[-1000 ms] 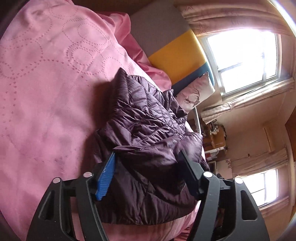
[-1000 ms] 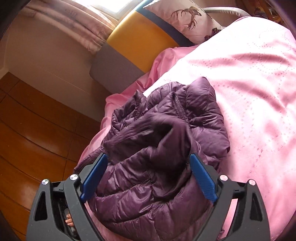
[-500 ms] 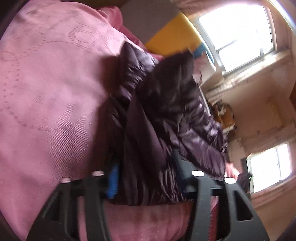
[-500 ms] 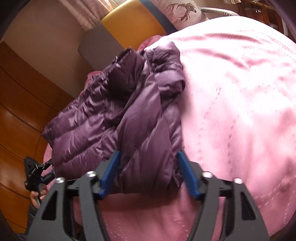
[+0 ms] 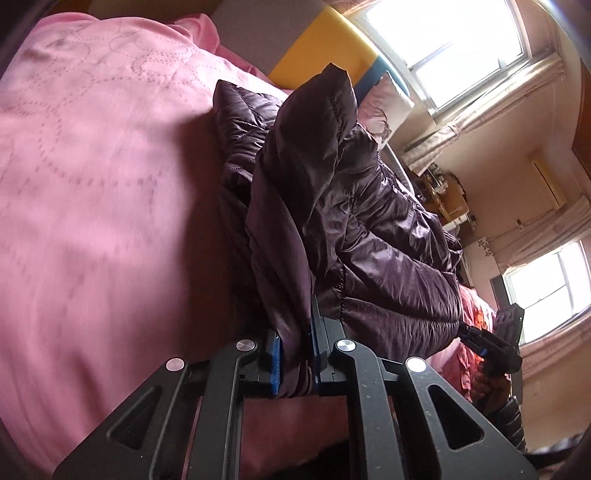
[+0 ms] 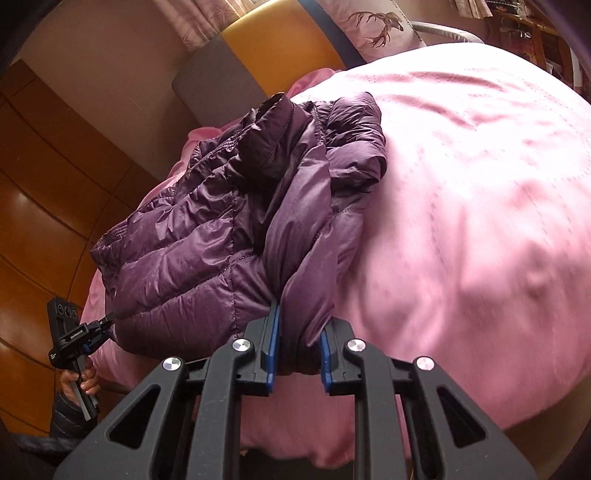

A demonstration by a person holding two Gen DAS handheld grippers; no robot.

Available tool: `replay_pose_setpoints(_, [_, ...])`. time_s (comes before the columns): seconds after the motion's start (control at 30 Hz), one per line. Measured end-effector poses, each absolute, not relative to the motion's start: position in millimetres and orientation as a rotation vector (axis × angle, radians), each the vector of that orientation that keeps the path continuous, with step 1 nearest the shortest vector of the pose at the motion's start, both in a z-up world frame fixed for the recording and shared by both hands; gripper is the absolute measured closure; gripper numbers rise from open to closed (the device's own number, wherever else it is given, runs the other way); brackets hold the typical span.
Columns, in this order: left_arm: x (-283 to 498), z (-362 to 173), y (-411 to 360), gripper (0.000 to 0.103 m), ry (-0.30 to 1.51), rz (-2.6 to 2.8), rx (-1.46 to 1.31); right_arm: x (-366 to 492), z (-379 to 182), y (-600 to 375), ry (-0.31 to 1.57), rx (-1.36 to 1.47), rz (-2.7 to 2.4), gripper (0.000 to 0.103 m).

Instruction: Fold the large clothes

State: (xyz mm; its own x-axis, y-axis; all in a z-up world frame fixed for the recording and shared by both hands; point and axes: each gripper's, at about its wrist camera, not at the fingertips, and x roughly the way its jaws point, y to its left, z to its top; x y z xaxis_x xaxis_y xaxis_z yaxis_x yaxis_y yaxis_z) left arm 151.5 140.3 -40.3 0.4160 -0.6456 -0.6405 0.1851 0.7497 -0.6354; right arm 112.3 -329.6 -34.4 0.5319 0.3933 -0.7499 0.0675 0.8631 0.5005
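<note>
A dark purple quilted puffer jacket (image 5: 332,229) lies bunched on a pink bedspread (image 5: 92,184). My left gripper (image 5: 294,354) is shut on a fold of its near edge, and the fabric rises from the jaws. In the right wrist view the same jacket (image 6: 229,236) is held by my right gripper (image 6: 297,350), shut on another fold of the near edge. Each gripper shows in the other's view: the right one (image 5: 491,343) at the jacket's far corner, the left one (image 6: 79,332) likewise. The jacket is stretched between them, part lifted off the bed.
A grey, yellow and blue headboard cushion (image 6: 258,55) and a deer-print pillow (image 6: 376,26) stand at the bed's head. Wooden panelling (image 6: 44,184) runs along one side. Bright windows (image 5: 443,48) and cluttered shelves (image 5: 447,199) lie beyond the bed.
Both grippers have closed from wide open onto the jacket's near edge and pulled it up. The jacket has gone from a flat heap to a raised, stretched bundle.
</note>
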Motion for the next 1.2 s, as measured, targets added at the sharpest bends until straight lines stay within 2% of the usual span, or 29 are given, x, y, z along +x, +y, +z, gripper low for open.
replay_pose_setpoints(0.23, [88.7, -39.5, 148.7, 0.092, 1.068, -0.560, -0.517, 64.3, -26.3, -322.7, 1.079, 0.425, 0.230, 0.087])
replay_pose_setpoints(0.3, [85.7, -36.7, 149.3, 0.086, 1.071, -0.533, -0.497, 68.1, -23.0, -319.8, 1.077, 0.394, 0.224, 0.080])
replay_pose_setpoints(0.33, [86.2, -34.2, 149.4, 0.073, 1.067, -0.517, -0.479, 75.1, -20.5, -318.9, 1.061, 0.378, 0.213, 0.074])
replay_pose_setpoints(0.37, [88.2, -30.3, 149.8, 0.052, 1.052, -0.494, -0.457, 82.8, -17.3, -318.7, 1.040, 0.375, 0.203, 0.071])
replay_pose_setpoints(0.43, [92.1, -21.0, 152.9, 0.032, 0.999, -0.454, -0.429, 94.4, -10.6, -317.2, 0.999, 0.350, 0.180, 0.057])
replay_pose_setpoints(0.5, [96.6, -12.2, 156.9, 0.032, 0.965, -0.427, -0.406, 107.0, -5.1, -314.1, 0.964, 0.309, 0.156, 0.049])
replay_pose_setpoints(0.83, [137.2, 6.3, 128.9, 0.032, 0.911, -0.468, -0.347, 176.0, -13.5, -294.5, 0.927, 0.167, 0.133, 0.049])
replay_pose_setpoints(0.9, [130.7, 4.2, 118.6, 0.038, 0.919, -0.493, -0.337, 170.8, -18.2, -293.5, 0.931, 0.141, 0.133, 0.051])
replay_pose_setpoints(0.93, [130.6, 4.6, 114.9, 0.051, 0.921, -0.501, -0.314, 171.3, -20.1, -292.0, 0.932, 0.135, 0.133, 0.058])
replay_pose_setpoints(0.97, [133.0, 4.9, 109.3, 0.067, 0.924, -0.502, -0.288, 169.9, -21.3, -291.1, 0.936, 0.136, 0.137, 0.064])
replay_pose_setpoints(1.03, [132.6, 4.9, 101.9, 0.088, 0.925, -0.499, -0.232, 165.1, -18.4, -288.5, 0.935, 0.131, 0.136, 0.084])
replay_pose_setpoints(1.07, [128.9, 6.6, 101.3, 0.093, 0.914, -0.501, -0.208, 161.7, -14.5, -287.4, 0.931, 0.133, 0.144, 0.089])
replay_pose_setpoints(1.1, [125.6, 10.7, 99.2, 0.095, 0.897, -0.501, -0.181, 156.8, -9.8, -286.4, 0.924, 0.131, 0.145, 0.092])
replay_pose_setpoints(1.2, [115.9, 18.9, 106.1, 0.097, 0.856, -0.498, -0.164, 145.9, 14.8, -285.0, 0.877, 0.135, 0.155, 0.094])
